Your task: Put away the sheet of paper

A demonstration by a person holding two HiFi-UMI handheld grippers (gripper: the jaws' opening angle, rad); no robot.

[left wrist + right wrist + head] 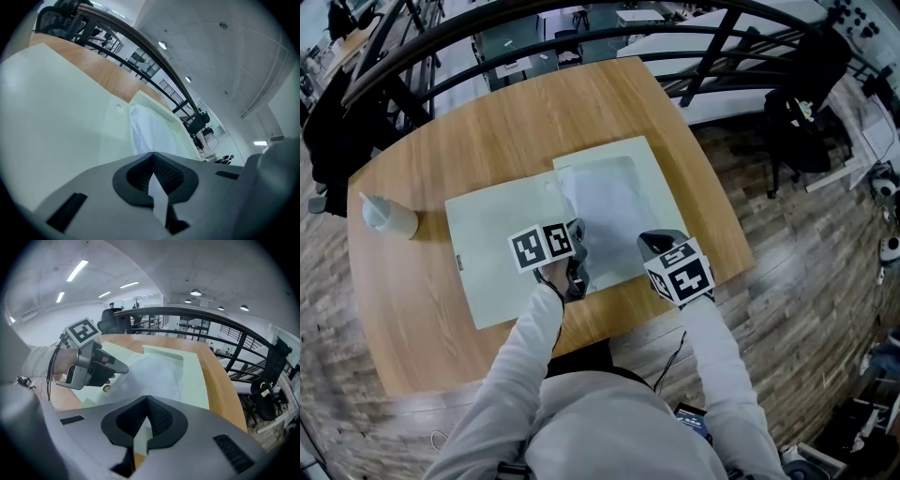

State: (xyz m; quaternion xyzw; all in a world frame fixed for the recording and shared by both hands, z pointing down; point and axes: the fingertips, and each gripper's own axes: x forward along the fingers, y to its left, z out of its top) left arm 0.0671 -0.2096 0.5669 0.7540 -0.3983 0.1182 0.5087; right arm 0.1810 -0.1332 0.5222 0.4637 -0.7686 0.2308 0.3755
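Left tongs pinch thin white paper; right tongs pinch pale-green folder.

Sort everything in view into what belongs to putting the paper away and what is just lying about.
Belongs to the job:
- sheet of paper, pinched by the left gripper
- open pale green folder under it, its near edge apparently held by the right gripper

Just lying about:
- white bottle at the table's left edge
- dark office chair off the table
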